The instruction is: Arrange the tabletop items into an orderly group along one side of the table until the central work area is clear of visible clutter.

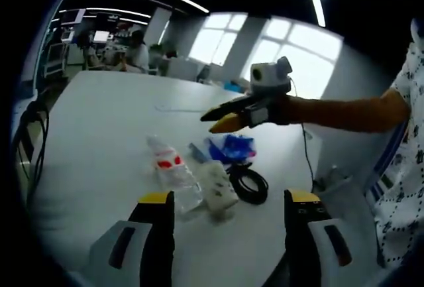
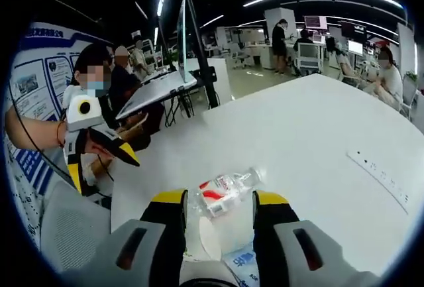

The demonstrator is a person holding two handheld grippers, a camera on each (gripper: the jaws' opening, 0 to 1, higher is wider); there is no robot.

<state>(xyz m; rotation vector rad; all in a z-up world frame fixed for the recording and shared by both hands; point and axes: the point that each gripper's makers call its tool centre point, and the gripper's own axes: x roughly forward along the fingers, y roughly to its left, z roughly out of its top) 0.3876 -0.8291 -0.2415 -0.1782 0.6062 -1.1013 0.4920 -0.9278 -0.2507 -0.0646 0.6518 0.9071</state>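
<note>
A clear plastic bottle (image 1: 173, 171) with a red label lies on its side on the white table (image 1: 99, 134). Beside it lie a white power strip (image 1: 218, 186), its coiled black cable (image 1: 250, 184) and a blue packet (image 1: 232, 146). My left gripper (image 1: 228, 197) hangs wide open just short of them, holding nothing. My right gripper (image 1: 215, 118), held in a hand, hovers above the blue packet. In the right gripper view the right gripper (image 2: 218, 201) is open, with the bottle (image 2: 222, 193) lying past its tips and the power strip (image 2: 209, 234) and packet (image 2: 242, 260) below. The left gripper (image 2: 103, 168) shows at the left, open.
A long flat strip (image 2: 381, 174) lies on the table (image 2: 298, 128) to the right. People sit at the table's far end (image 2: 391, 78) and beside a slanted board (image 2: 156, 91) on a stand. The table's near edge runs just below my left gripper.
</note>
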